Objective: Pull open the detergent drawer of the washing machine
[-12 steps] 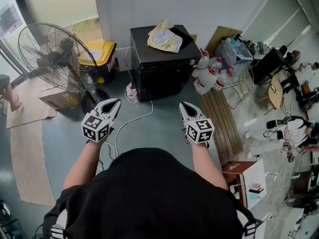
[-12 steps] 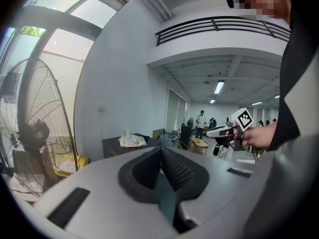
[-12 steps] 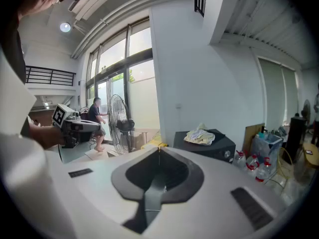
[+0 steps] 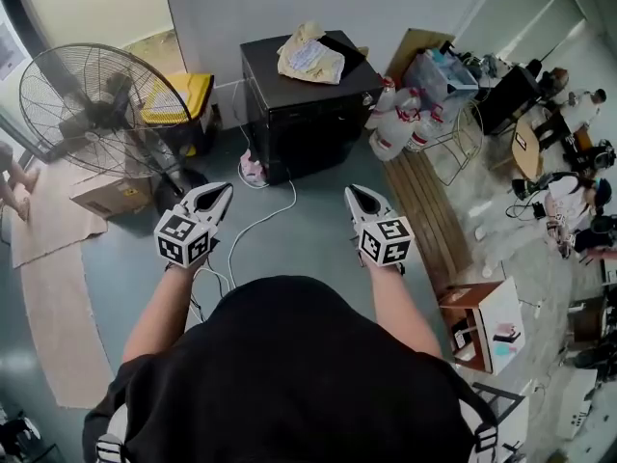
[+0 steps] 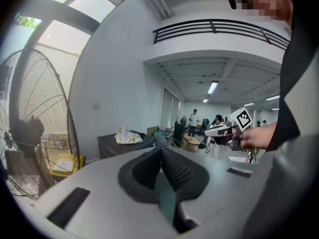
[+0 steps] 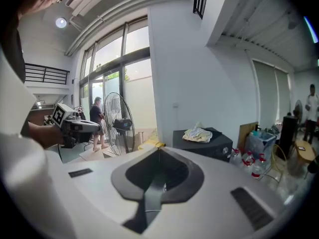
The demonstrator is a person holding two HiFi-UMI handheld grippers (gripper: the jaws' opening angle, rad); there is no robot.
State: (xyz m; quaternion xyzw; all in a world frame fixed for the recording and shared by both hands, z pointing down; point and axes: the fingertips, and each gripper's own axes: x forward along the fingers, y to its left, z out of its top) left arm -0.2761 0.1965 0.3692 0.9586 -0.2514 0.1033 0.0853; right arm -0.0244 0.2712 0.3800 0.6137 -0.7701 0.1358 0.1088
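Floor, head view: we stand on a grey-blue floor that runs to a white wall, with clutter along its right edge.
Washing machine, head view: the black washing machine sits at the floor's far edge against the wall, a crumpled cloth on its top. We cannot make out the detergent drawer on its front from here.
Neighbours, head view: a big fan stands toward the floor's far left corner, and water bottles stand just beside the machine's right side.
Grippers, head view: the left gripper and right gripper are held side by side over bare floor, well apart from the machine.
Left gripper view: the jaws are pressed together with nothing between them (only floor and the distant machine lie beyond).
Right gripper view: the jaws are likewise pressed together and empty, and the machine stands far ahead, right of centre.
Step in hand: we judge this the approach, with the drawer not yet reached.
Next move: we would close in on the machine's front, find the drawer, spread one gripper's jaws, pinch its edge and pull straight out.
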